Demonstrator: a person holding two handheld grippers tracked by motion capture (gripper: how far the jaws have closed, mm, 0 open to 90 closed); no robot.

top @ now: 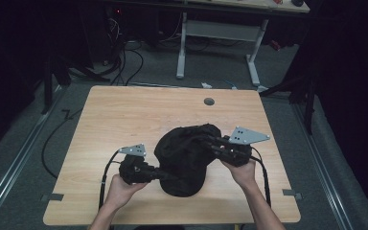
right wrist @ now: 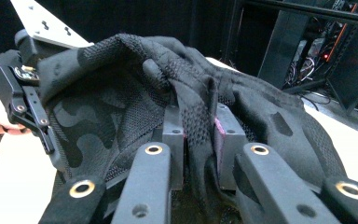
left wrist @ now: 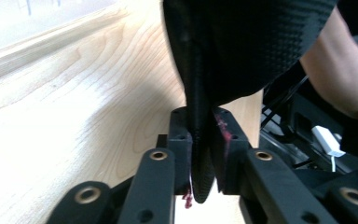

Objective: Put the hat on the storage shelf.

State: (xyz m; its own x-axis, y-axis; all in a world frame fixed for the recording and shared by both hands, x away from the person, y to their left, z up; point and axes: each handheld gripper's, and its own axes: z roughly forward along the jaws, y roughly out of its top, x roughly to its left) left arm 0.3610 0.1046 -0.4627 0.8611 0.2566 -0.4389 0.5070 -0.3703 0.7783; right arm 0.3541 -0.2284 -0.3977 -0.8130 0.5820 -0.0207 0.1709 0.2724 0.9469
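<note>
Cap: black, on the desk toward its near edge, between both grippers.
Left gripper: fingers pinching the cap's stiff brim edge, which stands upright between them.
Right gripper: fingers pinching a bunched fold of mesh at the cap's far right side.
Hands: left hand, right hand, near the desk's near edge.

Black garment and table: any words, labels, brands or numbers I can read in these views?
None. The black garment shows only a tone-on-tone camouflage pattern and mesh, no tag or print. The wooden table and the grey plates on the left gripper and right gripper carry no markings.
</note>
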